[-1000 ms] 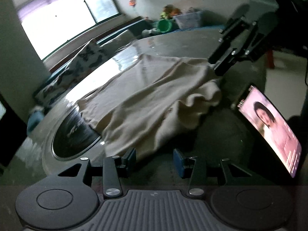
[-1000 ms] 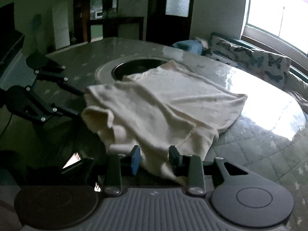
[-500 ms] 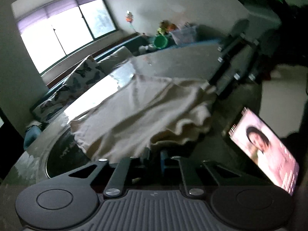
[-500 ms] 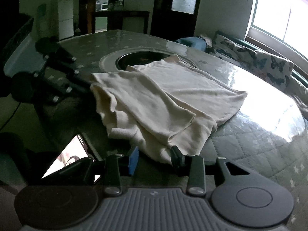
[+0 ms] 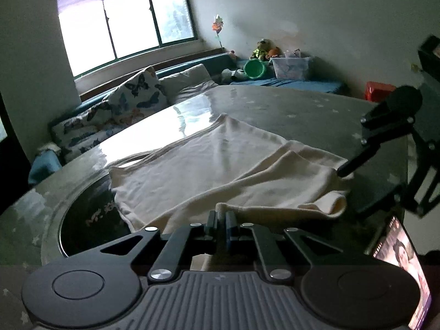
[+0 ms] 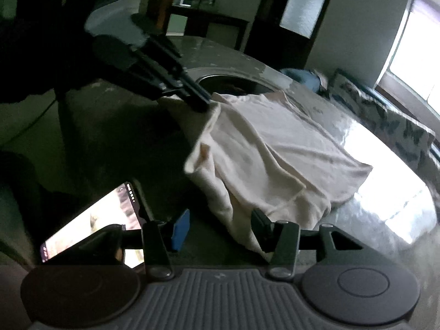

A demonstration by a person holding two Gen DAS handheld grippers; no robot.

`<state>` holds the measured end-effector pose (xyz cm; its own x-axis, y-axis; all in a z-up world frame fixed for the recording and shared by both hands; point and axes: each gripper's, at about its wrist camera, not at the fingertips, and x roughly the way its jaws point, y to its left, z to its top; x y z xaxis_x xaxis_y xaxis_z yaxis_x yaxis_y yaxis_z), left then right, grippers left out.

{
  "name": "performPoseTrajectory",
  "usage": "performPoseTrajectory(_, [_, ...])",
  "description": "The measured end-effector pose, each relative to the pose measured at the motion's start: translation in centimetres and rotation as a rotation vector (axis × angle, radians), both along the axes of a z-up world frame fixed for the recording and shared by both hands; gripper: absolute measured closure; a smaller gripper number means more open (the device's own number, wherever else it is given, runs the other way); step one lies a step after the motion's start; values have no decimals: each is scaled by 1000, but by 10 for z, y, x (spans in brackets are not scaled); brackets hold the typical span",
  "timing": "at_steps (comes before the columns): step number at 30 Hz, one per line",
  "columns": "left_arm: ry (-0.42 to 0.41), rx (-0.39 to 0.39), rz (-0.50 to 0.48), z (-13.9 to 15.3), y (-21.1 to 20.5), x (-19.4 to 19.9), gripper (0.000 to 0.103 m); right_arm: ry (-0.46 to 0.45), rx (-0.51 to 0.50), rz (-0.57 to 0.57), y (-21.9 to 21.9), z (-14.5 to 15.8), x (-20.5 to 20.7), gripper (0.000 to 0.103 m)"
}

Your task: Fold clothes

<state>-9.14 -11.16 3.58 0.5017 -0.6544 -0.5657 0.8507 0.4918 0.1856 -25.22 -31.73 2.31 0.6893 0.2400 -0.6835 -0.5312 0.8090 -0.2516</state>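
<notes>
Cream shirt (image 5: 220,162) lay half-folded on the tabletop (image 5: 288,104); my left hand-held gripper (image 5: 221,222) pinched its near edge, while my right hand-held gripper (image 6: 220,228) was opening, hem unclamped between its jaws. Next, I judged, regrip and carry across.

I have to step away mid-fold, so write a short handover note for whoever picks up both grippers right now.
Left gripper: shut on the near edge of the cream garment, lifting it slightly.
Right gripper: jaws opening, pads not pressing; a corner of the garment hangs between its fingers.
Garment: spread on the grey table, partly over the round dark inset, one side bunched over itself. A lit phone stands at the near edge.
Done: one edge gripped.
Left: grip with the right, fold over, flatten.
</notes>
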Motion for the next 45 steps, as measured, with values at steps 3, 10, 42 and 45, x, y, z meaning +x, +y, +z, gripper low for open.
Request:
performPoseTrajectory(3, [18, -4, 16, -1, 0, 7, 97, -27, -9, 14, 4, -1, 6, 53])
performPoseTrajectory(10, [47, -16, 41, 0, 7, 18, 97, -56, -31, 44, 11, -8, 18, 63])
performPoseTrajectory(42, [-51, -4, -76, -1, 21, -24, 92, 47, 257, -89, -23, 6, 46, 84])
performPoseTrajectory(45, [-34, -19, -57, 0, 17, -15, 92, 46, 229, -52, -17, 6, 39, 69])
